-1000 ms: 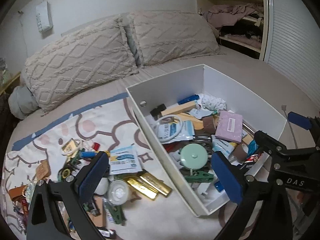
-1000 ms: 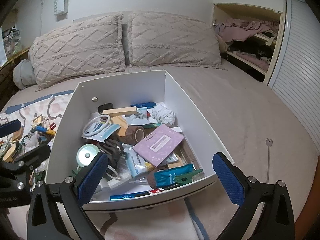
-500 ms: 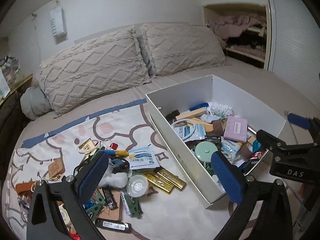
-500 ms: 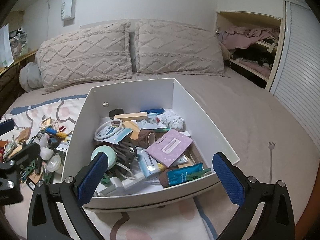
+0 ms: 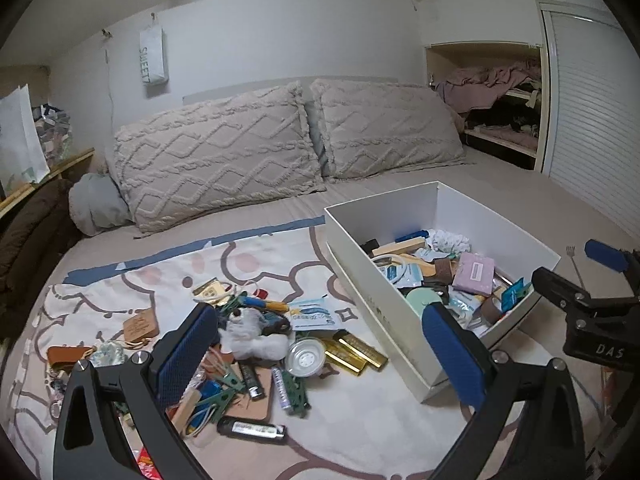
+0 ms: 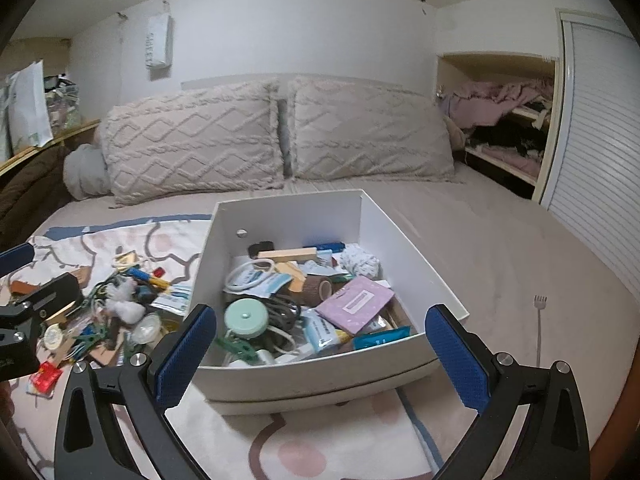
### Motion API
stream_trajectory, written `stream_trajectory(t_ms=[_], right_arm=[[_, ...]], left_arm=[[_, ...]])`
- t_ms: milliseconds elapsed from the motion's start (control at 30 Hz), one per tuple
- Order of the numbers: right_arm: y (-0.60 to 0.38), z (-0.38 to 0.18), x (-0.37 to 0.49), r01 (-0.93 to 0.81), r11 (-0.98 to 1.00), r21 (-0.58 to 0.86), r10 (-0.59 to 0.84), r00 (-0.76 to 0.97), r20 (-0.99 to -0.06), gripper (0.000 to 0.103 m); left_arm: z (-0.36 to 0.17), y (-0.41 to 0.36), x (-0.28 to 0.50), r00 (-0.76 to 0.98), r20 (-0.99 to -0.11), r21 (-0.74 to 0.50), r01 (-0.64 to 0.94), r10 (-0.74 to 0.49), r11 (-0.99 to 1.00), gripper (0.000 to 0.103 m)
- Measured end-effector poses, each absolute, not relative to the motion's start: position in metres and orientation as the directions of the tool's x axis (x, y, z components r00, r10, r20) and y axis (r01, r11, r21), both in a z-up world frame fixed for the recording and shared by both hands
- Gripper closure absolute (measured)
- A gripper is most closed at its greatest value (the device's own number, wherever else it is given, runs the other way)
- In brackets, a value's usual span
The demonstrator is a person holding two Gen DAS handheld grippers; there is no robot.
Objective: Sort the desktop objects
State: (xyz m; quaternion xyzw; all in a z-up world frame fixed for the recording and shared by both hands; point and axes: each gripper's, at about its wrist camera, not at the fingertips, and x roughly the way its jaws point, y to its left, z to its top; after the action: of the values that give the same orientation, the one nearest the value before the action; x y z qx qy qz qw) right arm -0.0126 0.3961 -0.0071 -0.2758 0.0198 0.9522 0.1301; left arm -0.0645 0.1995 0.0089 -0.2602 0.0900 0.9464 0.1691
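Grippers: two are seen, the left gripper (image 5: 320, 350) and the right gripper (image 6: 320, 350); each is held with its jaws wide apart and nothing between them.
White box (image 6: 404, 248): one is counted.
Pillows: two are counted, the left pillow (image 5: 212, 160) and the right pillow (image 5: 384, 128).
Gold bars (image 5: 354, 352): two are counted, side by side.
Mint round case (image 6: 245, 317): one is counted.
Purple packet (image 6: 354, 302): one is counted.
Back scratcher (image 6: 539, 328): one is counted.
Loose small items in the pile (image 5: 240, 344): the number cannot be told.

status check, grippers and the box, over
Left gripper open, empty, above loose pile. Right gripper open, empty, facing white box, part filled. Nothing blocking either.
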Motion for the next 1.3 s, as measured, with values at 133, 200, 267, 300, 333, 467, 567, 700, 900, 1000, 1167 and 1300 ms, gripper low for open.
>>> stream_trajectory(t_ms=[133, 200, 267, 300, 333, 467, 567, 700, 900, 1000, 1167, 1300], right_arm=[[0.388, -0.003, -0.001, -0.242, -0.970, -0.033, 0.224, -0.832, -0.508, 0.000], [0.383, 0.000, 0.005, -0.232, -0.972, -0.032, 0.217, -0.841, -0.495, 0.000], [0.380, 0.002, 0.011, -0.226, -0.974, -0.032, 0.213, -0.849, -0.483, 0.000], [0.378, 0.003, 0.015, -0.224, -0.974, -0.031, 0.211, -0.853, -0.476, 0.000], [0.377, 0.004, 0.018, -0.222, -0.975, -0.030, 0.209, -0.858, -0.469, 0.000], [0.373, 0.009, 0.032, -0.221, -0.975, -0.011, 0.205, -0.884, -0.421, 0.000], [0.368, 0.012, 0.039, -0.206, -0.979, -0.007, 0.192, -0.897, -0.399, 0.000], [0.360, 0.010, 0.043, -0.195, -0.980, -0.031, 0.191, -0.898, -0.396, 0.000], [0.350, 0.006, 0.053, -0.177, -0.984, -0.014, 0.170, -0.912, -0.373, 0.000], [0.346, 0.007, 0.062, -0.174, -0.985, -0.011, 0.167, -0.923, -0.347, 0.000], [0.337, 0.006, 0.074, -0.160, -0.987, -0.024, 0.159, -0.930, -0.331, 0.000], [0.331, 0.001, 0.082, -0.157, -0.987, -0.029, 0.158, -0.933, -0.323, 0.000]], left_arm=[[0.012, 0.191, -0.054, -0.817, -0.510, 0.089, -0.361, 0.269, -0.928, 0.000], [0.013, 0.187, -0.047, -0.827, -0.498, 0.096, -0.353, 0.263, -0.931, 0.000], [0.014, 0.182, -0.040, -0.834, -0.485, 0.088, -0.347, 0.264, -0.934, 0.000], [0.013, 0.178, -0.037, -0.833, -0.484, 0.077, -0.347, 0.269, -0.935, 0.000], [0.013, 0.175, -0.034, -0.833, -0.482, 0.068, -0.344, 0.271, -0.936, 0.000], [0.012, 0.167, -0.024, -0.844, -0.467, 0.066, -0.329, 0.263, -0.942, 0.000], [0.014, 0.159, -0.017, -0.848, -0.456, 0.048, -0.326, 0.270, -0.944, 0.000], [0.018, 0.150, -0.006, -0.858, -0.433, 0.034, -0.322, 0.276, -0.946, 0.000], [0.020, 0.136, 0.008, -0.861, -0.420, 0.022, -0.325, 0.286, -0.945, 0.000], [0.022, 0.130, 0.014, -0.864, -0.417, 0.022, -0.321, 0.283, -0.947, 0.000], [0.021, 0.121, 0.025, -0.872, -0.403, 0.033, -0.317, 0.277, -0.948, 0.000], [0.020, 0.109, 0.032, -0.870, -0.394, 0.004, -0.324, 0.296, -0.946, 0.000]])
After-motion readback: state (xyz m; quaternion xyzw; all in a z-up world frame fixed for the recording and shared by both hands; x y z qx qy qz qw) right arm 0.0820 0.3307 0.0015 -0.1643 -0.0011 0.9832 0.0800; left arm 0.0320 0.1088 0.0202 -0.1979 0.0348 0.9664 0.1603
